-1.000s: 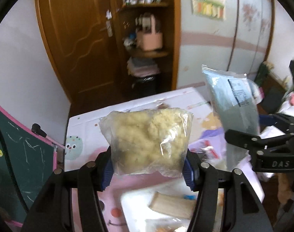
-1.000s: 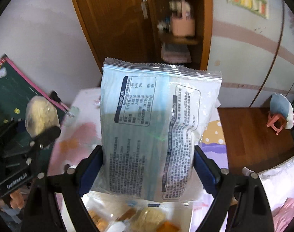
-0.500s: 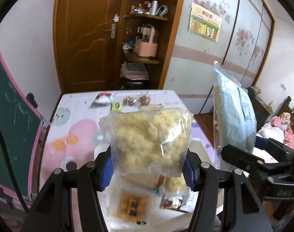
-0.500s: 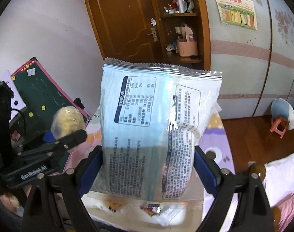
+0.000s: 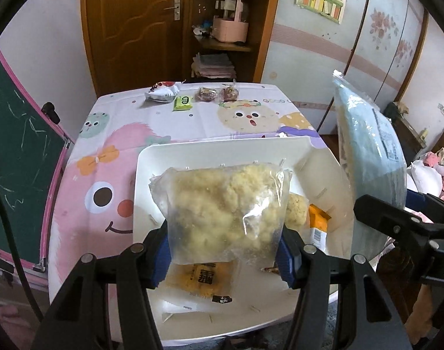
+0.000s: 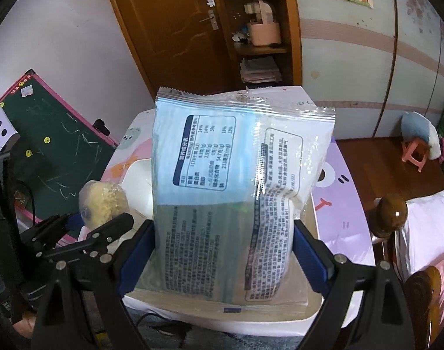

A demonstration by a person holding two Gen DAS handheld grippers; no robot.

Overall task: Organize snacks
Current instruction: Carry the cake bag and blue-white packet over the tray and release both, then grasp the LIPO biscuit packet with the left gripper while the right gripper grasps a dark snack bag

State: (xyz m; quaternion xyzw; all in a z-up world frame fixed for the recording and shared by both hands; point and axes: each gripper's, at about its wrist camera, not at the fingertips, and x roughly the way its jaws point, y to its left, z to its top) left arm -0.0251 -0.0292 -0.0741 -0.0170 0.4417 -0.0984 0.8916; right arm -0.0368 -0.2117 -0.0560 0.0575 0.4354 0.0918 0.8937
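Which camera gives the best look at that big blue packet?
The right wrist view: the blue packet faces it flat, printed panels visible. The left wrist view shows the packet only edge-on at right.

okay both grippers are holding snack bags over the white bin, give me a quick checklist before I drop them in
1. Left gripper shut on the clear bag of yellow crumbly snack: ok.
2. Right gripper shut on the blue printed snack bag: ok.
3. Clear bag above the white bin: ok.
4. Blue bag above the bin: ok, bin rim shows beneath it in the right wrist view.
5. Room in the bin: ok for the far half; an orange packet and others lie at the near end.
6. Gap between the two grippers: cannot tell; they are close side by side.
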